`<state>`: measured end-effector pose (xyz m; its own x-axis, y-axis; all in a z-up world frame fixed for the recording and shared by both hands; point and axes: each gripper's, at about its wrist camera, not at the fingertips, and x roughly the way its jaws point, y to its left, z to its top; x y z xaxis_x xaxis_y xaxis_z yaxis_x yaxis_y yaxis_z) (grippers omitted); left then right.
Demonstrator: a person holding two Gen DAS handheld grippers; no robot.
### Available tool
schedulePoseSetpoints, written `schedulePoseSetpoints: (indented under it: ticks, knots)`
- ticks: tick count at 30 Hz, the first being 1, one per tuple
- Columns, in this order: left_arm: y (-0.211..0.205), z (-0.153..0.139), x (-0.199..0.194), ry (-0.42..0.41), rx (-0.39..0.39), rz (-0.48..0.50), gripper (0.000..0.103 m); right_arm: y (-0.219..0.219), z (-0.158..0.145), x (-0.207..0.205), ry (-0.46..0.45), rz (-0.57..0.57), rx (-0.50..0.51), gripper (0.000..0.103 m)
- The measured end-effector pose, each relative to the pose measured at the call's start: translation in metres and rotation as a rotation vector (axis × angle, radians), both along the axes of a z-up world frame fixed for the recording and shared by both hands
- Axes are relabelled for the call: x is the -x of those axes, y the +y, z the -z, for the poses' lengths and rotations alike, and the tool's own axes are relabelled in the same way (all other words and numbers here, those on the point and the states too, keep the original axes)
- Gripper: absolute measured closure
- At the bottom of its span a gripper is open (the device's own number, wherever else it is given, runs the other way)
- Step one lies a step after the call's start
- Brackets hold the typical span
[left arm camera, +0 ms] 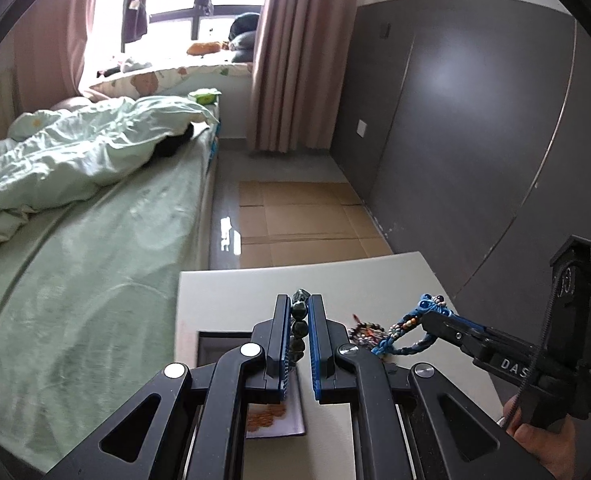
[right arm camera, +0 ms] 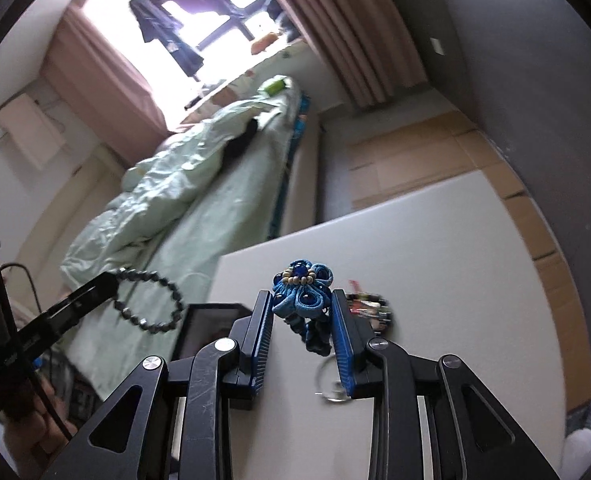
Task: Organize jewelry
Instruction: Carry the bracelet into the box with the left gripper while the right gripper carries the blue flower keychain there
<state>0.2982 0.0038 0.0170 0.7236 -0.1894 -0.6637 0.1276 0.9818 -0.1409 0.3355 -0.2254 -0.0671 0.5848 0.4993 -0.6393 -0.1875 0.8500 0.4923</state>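
Observation:
My left gripper (left arm camera: 298,304) is shut on a dark green bead bracelet (left arm camera: 298,330), held above the white table (left arm camera: 359,280); the bracelet also shows as a hanging loop in the right wrist view (right arm camera: 151,296). My right gripper (right arm camera: 303,296) is shut on a blue braided bracelet with a fabric flower (right arm camera: 301,284), and it also shows in the left wrist view (left arm camera: 409,326). A multicoloured bead piece (left arm camera: 365,332) lies on the table between the grippers, also seen in the right wrist view (right arm camera: 369,306). A dark open jewelry box (right arm camera: 205,330) sits at the table's left edge.
A bed with green sheets (left arm camera: 95,280) runs along the left of the table. Cardboard (left arm camera: 307,220) covers the floor beyond the table. A dark grey wall (left arm camera: 475,140) is on the right. A metal ring (right arm camera: 331,380) lies on the table under the right gripper.

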Motion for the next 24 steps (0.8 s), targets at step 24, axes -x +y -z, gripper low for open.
schedulePoseSetpoints:
  ticks: [24]
  knots:
    - [0.072, -0.010, 0.023, -0.004, 0.008, -0.109, 0.094, 0.124, 0.038, -0.011, 0.165, -0.304, -0.135, 0.041]
